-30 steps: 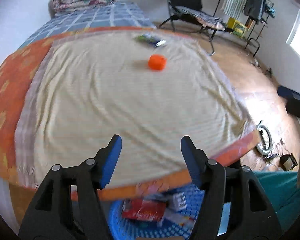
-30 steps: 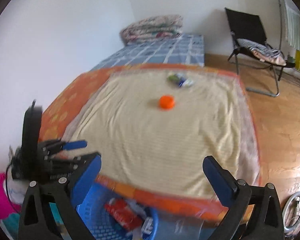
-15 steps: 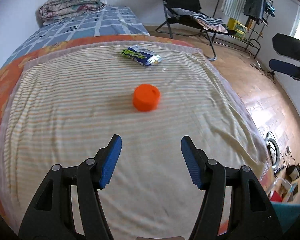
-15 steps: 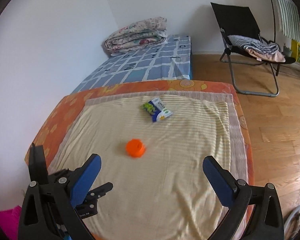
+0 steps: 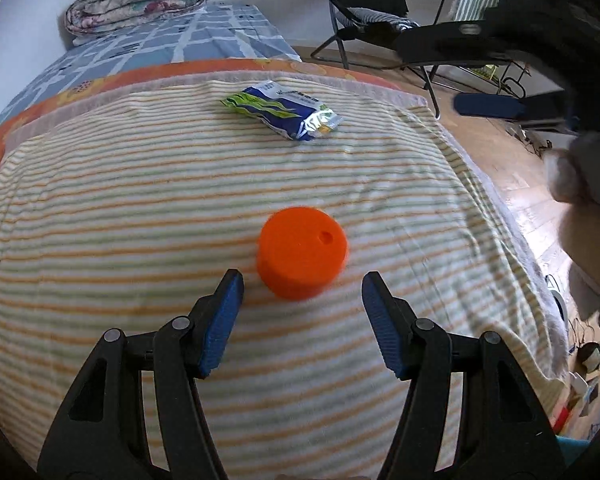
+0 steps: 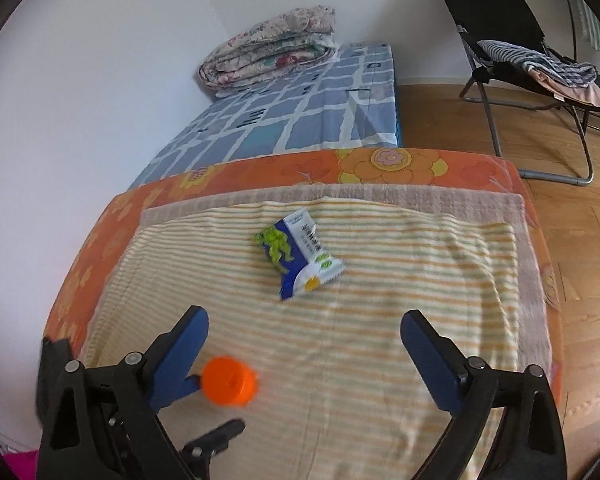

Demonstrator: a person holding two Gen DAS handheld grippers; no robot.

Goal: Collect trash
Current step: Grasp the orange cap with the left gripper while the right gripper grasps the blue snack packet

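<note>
On the striped towel (image 5: 140,208), the orange cap (image 5: 302,252) is being lined up at twelve o'clock of the left gripper (image 5: 302,322), jaws apart and empty. The right gripper (image 6: 304,354), jaws just narrowing, wide and empty, is being aimed at the snack wrapper (image 6: 298,254) at twelve o'clock; closing on both is called for next.

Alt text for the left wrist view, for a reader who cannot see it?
The open left gripper hovers just short of an orange cap on a striped blanket. A blue-green snack wrapper lies beyond; the right gripper enters at upper right.
</note>
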